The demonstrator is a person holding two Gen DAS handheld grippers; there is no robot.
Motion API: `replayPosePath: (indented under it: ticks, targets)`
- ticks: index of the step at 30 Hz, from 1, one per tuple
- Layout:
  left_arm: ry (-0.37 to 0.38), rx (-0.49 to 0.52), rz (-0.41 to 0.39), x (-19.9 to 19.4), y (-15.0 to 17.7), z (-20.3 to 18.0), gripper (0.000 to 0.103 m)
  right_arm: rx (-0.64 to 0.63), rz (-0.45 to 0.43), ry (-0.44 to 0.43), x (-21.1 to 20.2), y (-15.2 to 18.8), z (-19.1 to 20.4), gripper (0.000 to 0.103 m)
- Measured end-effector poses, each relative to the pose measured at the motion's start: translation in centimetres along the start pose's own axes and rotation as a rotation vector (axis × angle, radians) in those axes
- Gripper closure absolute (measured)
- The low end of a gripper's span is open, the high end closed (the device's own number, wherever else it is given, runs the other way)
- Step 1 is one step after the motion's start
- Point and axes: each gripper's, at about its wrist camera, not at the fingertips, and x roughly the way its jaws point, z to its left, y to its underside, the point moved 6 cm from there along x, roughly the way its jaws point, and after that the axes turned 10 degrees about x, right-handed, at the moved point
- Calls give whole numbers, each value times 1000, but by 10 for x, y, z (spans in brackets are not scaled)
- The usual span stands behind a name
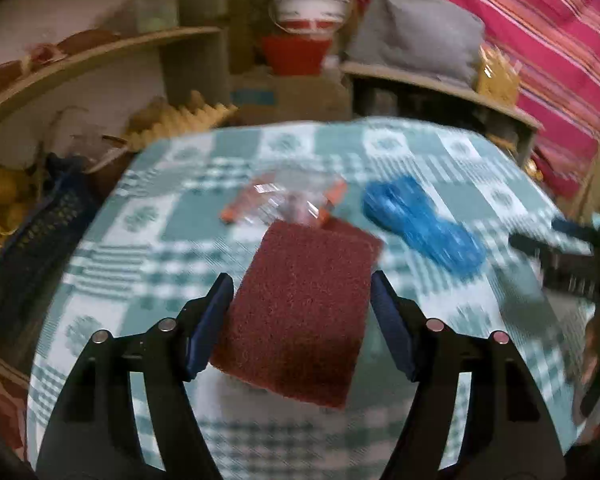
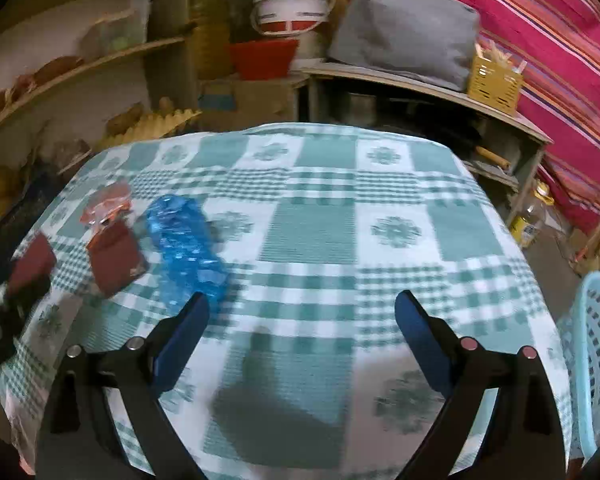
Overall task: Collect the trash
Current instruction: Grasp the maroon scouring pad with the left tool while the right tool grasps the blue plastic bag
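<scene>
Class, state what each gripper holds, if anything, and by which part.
The left gripper holds the maroon scouring pad by its two side edges, a finger on each. The right gripper holds nothing.

The left tongs [image 1: 302,286] are two black plastic arms that widen toward the camera, each with slot-like cutouts near its base. Each arm carries two round silver pin heads along its upper edge. The fingers [image 1: 211,326] are faced with flat dark blue pads. The right tongs [image 2: 302,314] are built alike: black arms, blue pads, with pin heads that look silver on one arm and pinkish on the other.
</scene>
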Motion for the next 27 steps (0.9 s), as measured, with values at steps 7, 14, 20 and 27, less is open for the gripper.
replayPosePath:
  ticks: [7, 14, 20, 27]
  targets:
    - [-118, -58, -49, 2, -12, 41, 34, -114, 19, -2, 19, 0, 40, 11]
    - [-158, -110, -50, 5, -13, 63, 34, -130, 82, -28, 43, -1, 58, 21]
    - [-151, -133, -69, 5, -20, 65, 34, -134, 152, -72, 62, 8, 69, 53]
    - [-143, -114, -74, 5, -24, 51, 34, -148, 144, -112, 52, 10, 66, 90]
